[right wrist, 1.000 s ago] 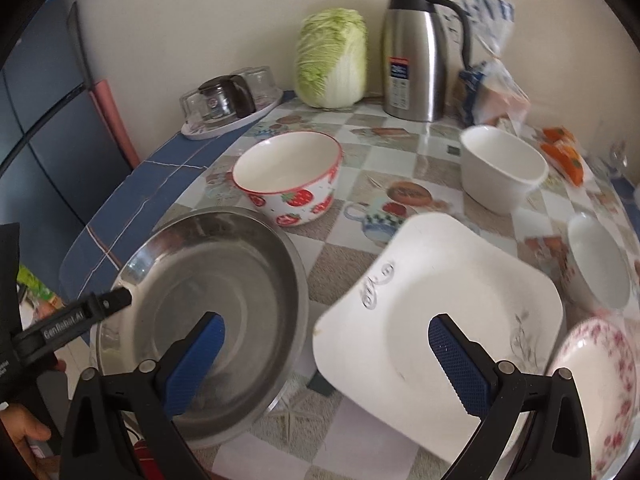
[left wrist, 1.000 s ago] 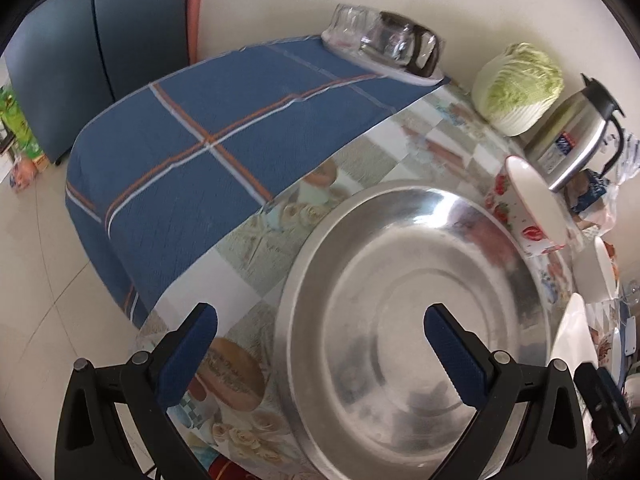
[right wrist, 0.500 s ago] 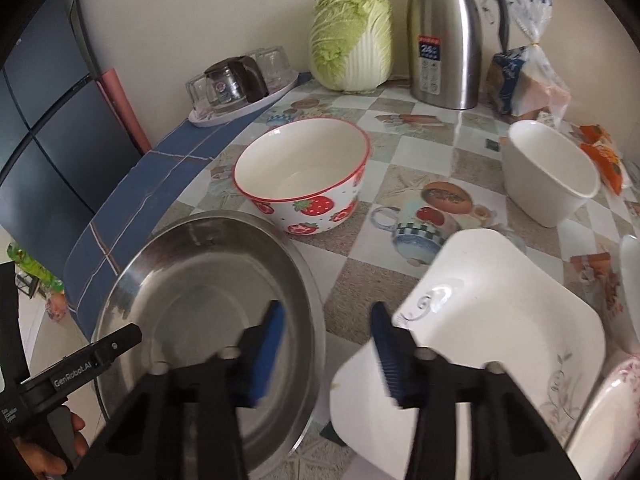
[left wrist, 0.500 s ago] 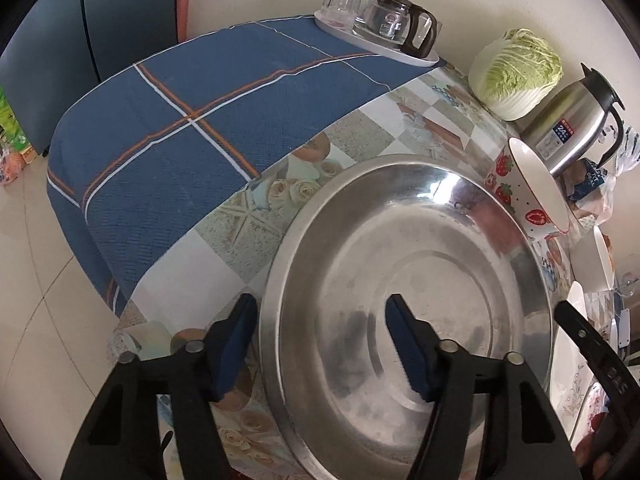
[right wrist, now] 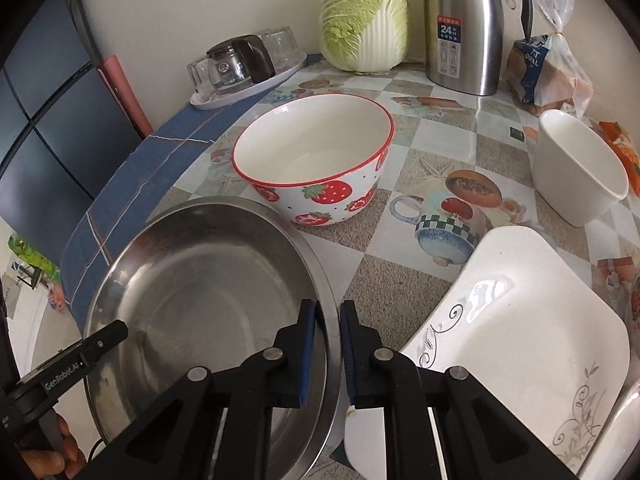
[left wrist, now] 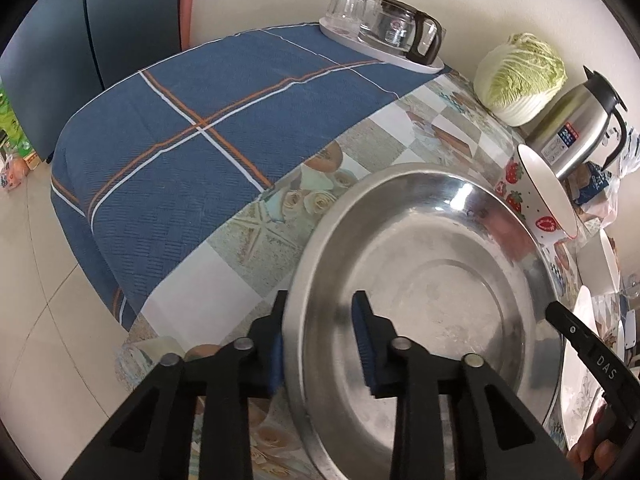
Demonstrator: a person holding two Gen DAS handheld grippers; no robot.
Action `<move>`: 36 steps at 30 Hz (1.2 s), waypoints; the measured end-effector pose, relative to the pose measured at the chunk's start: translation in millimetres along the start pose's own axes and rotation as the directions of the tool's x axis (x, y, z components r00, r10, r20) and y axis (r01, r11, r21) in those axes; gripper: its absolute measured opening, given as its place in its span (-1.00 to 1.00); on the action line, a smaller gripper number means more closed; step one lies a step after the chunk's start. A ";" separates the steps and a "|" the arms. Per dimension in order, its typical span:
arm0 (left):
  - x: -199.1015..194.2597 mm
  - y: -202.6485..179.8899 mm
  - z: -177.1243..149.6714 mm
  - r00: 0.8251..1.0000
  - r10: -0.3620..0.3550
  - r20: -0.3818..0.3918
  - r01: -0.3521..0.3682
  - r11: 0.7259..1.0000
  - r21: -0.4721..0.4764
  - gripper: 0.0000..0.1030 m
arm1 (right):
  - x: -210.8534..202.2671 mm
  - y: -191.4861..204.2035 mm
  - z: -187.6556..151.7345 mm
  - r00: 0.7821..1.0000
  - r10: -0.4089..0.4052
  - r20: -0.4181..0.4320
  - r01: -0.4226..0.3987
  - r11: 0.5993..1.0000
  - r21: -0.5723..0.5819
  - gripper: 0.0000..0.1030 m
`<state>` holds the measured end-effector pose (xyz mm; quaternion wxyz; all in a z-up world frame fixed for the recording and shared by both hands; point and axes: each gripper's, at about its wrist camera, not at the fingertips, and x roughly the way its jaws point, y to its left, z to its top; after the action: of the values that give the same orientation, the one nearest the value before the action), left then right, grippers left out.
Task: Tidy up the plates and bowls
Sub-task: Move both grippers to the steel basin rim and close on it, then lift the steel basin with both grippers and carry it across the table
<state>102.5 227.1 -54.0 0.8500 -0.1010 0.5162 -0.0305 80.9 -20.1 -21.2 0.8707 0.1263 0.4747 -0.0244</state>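
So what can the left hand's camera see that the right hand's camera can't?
Only the left wrist view shows the floor and most of the blue cloth.

Only the right wrist view shows the whole square white plate, the plain white bowl and the bread bag.

Both show the big metal basin, with the left gripper closing over one side of its rim and the right gripper shut on the other, plus the strawberry bowl, cabbage and steel jug.

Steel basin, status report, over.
Right gripper shut on steel basin rim. Left gripper closing astride the opposite rim, gap showing at one pad. Strawberry bowl close behind; square white plate alongside.
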 end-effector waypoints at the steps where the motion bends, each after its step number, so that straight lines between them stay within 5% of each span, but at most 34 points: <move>1: -0.7 2.3 -0.1 1.000 -0.003 0.001 0.003 1.000 -0.006 -0.51 | -0.8 0.6 -0.4 1.000 0.000 0.000 0.000 1.000 -0.002 -0.74; 20: -41.6 -1.1 -2.7 0.999 0.016 0.044 -0.017 1.000 0.019 -0.54 | -48.4 6.6 0.2 0.997 0.029 0.070 -0.025 0.998 -0.062 -0.75; 36: -94.4 -80.5 0.4 0.994 -0.026 0.102 0.010 0.988 0.156 -0.54 | -117.6 -50.6 -10.6 0.986 0.028 0.165 -0.039 0.997 0.066 -0.75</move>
<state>63.1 163.1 44.8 0.8807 -0.0404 0.4663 -0.0732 -0.4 -75.5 61.4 0.9022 0.1615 0.3984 -0.0364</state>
